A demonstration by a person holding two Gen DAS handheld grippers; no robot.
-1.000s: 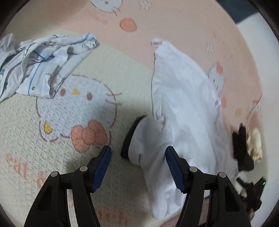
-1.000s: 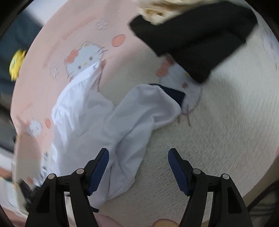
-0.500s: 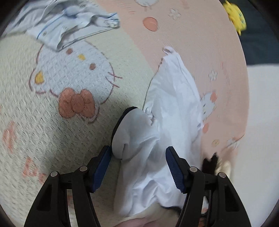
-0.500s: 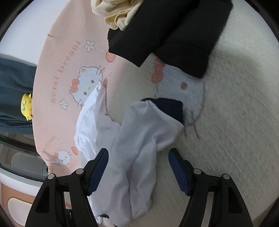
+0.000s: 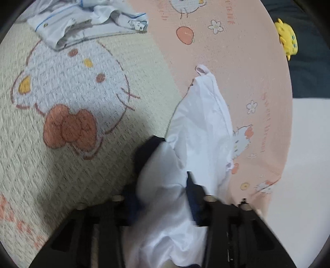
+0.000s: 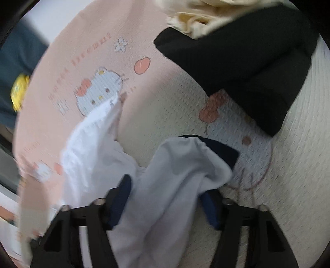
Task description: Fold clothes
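Note:
A white garment with a dark navy cuff lies crumpled on a cream and pink cartoon-cat mat. In the left wrist view my left gripper is closing, and a bunched fold of the white cloth fills the gap between its pads, just behind the cuff. The right wrist view shows the same white garment with its navy cuff ahead of the fingers. My right gripper is also closing, and a thick band of the cloth is packed between its pads.
A crumpled white garment with blue print lies at the far left of the mat. A folded black garment and a cream cloth lie at the far right. A yellow toy sits beyond the mat's pink border.
Both pairs of jaws have narrowed from wide open onto the white garment. The left gripper rolled over the cuffed end. The right gripper moved forward over the cloth.

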